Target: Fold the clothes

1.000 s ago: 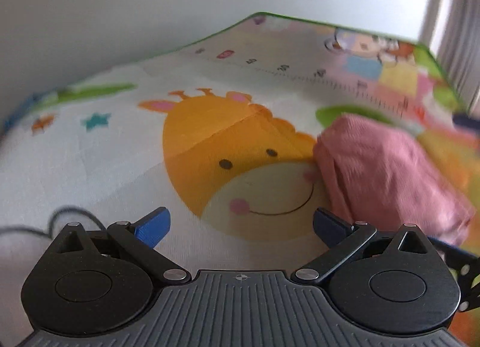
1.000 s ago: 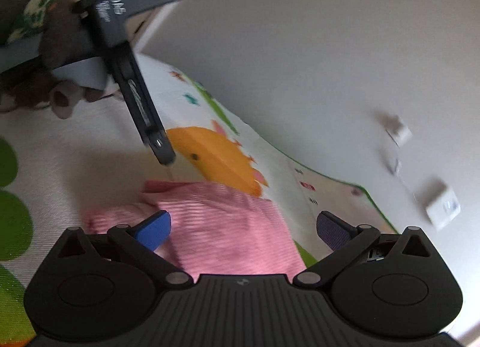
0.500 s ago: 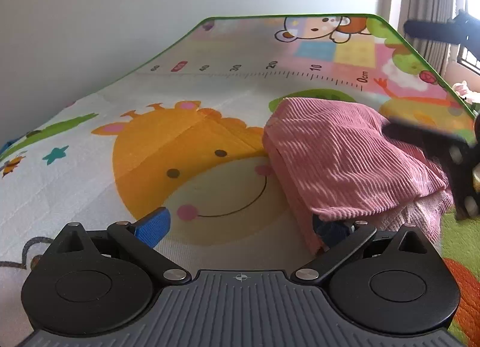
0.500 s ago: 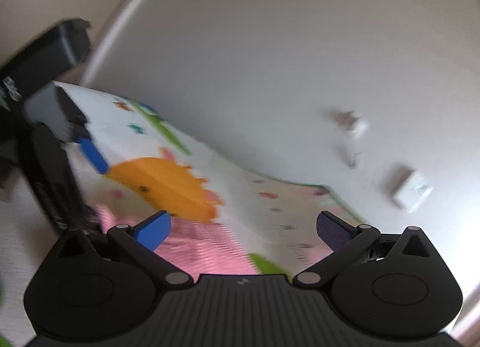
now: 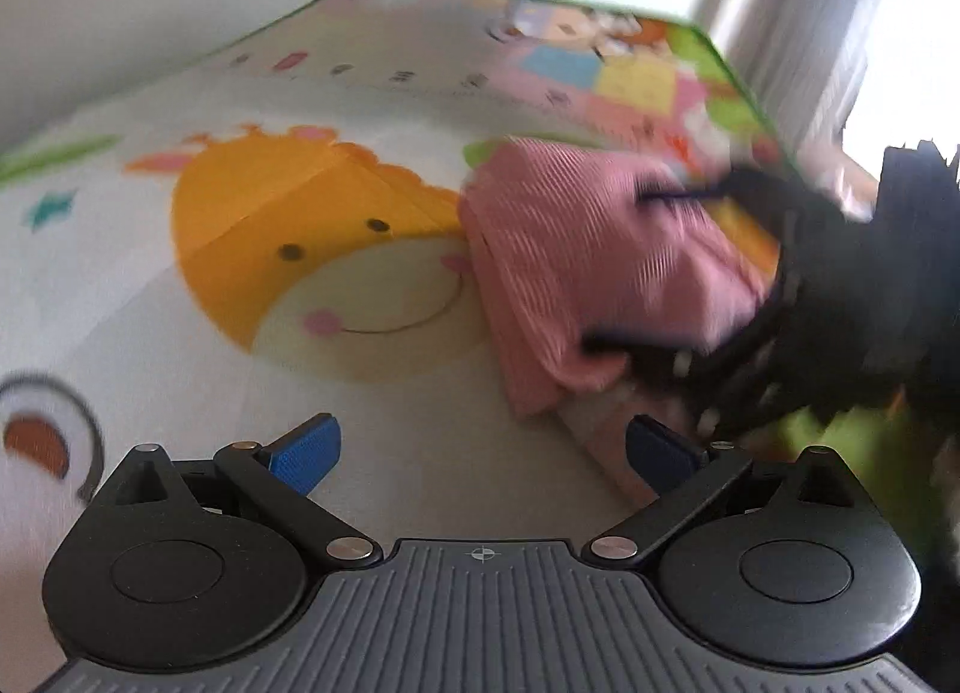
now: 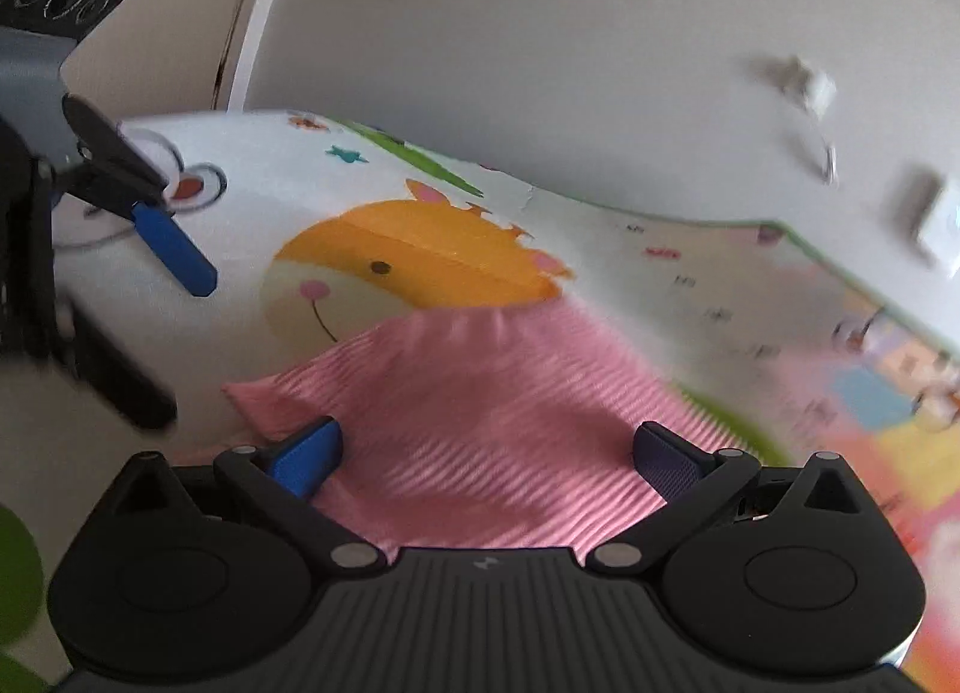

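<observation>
A pink ribbed garment (image 5: 576, 249) lies folded in a thick bundle on the cartoon play mat (image 5: 252, 111), beside the orange giraffe face. My left gripper (image 5: 483, 453) is open and sits low over the mat just left of the bundle's near corner, holding nothing. In the left wrist view my right gripper (image 5: 642, 267) shows as a blurred black shape over the bundle's right side, fingers spread. The right wrist view has the right gripper (image 6: 486, 459) open right above the garment (image 6: 480, 387). A blue fingertip (image 6: 174, 249) of the left gripper shows at its left.
A pale wall (image 6: 540, 33) borders the mat's far edge, with white sockets and a cable (image 6: 816, 87) on it. A curtain and a bright window (image 5: 870, 33) stand at the right. Green patches of the mat (image 6: 18, 567) lie close to me.
My right gripper has swung down from pointing at the wall to just over the pink bundle. The left gripper has dipped slightly and stays open by the near corner.
</observation>
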`<state>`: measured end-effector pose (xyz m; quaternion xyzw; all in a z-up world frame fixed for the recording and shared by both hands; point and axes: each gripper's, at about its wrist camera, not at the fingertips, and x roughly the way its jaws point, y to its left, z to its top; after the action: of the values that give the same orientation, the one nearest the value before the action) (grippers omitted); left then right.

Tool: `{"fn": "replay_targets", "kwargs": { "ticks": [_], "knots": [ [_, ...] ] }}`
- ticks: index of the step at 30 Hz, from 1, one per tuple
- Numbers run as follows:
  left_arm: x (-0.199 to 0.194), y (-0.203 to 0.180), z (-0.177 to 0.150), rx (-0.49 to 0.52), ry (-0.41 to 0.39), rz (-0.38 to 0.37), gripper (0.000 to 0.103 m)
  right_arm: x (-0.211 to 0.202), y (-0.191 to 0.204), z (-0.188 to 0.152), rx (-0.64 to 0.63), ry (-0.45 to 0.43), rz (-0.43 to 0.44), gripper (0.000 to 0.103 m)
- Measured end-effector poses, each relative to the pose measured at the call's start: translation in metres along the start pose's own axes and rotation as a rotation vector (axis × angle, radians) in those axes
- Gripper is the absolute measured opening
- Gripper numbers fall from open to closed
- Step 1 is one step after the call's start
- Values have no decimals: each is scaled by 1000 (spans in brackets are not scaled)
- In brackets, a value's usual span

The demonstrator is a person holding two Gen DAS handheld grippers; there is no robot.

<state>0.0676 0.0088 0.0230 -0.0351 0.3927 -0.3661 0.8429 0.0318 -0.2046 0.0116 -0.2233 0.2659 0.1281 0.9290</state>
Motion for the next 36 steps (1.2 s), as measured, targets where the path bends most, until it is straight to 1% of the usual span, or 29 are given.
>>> {"fn": "replay_targets", "kwargs": {
  "ticks": [2,5,6,9,11,12,14,15,18,19,23,24,26,27,29,31,32,33,35,36],
  "knots": [
    [-3,11,14,-108,-33,-25,103,4,0,-8,44,-15,16,103],
    [16,7,45,-188,-61,-12,103,0,5,-13,46,-37,16,103],
    [23,5,56,-202,-69,4,103,-1,5,-14,45,-37,17,103],
    [59,-11,80,-141,-70,142,103,-3,7,-14,43,-37,22,103],
    [80,-17,90,-88,-55,226,103,-13,2,-10,19,-22,52,103],
    [88,-19,93,-68,-45,249,103,-19,-2,-8,3,-16,72,103],
    [93,-18,94,-58,-38,265,103,-36,-17,-4,-3,-34,91,103],
    [94,-17,93,-58,-38,270,103,-46,-27,-2,9,-43,78,103],
    [97,-16,91,-57,-37,285,103,-48,-60,5,55,-26,-104,103],
    [98,-15,89,-57,-37,288,103,-43,-66,4,76,-3,-181,103],
    [95,-12,83,-67,-43,288,103,16,-89,-21,168,207,-325,103],
    [91,-11,83,-77,-49,271,103,19,-92,-25,197,216,-317,103],
    [82,-8,81,-103,-56,200,103,24,-97,-34,254,231,-296,103],
    [77,-7,79,-118,-55,154,103,22,-101,-31,270,244,-285,103],
    [70,-6,74,-156,-23,10,103,11,-110,-24,326,233,-259,103],
    [66,-10,66,-175,18,-114,103,-4,-120,-21,455,204,-152,103],
    [66,-14,61,-174,38,-151,103,-7,-126,-22,536,201,-86,103],
    [68,-18,58,-169,60,-168,103,-11,-131,-23,616,199,-20,103],
    [74,-28,53,-158,95,-164,103,-1,-146,-29,760,235,78,103],
    [77,-32,50,-152,108,-161,103,9,-148,-34,830,277,112,103]
  ]
}}
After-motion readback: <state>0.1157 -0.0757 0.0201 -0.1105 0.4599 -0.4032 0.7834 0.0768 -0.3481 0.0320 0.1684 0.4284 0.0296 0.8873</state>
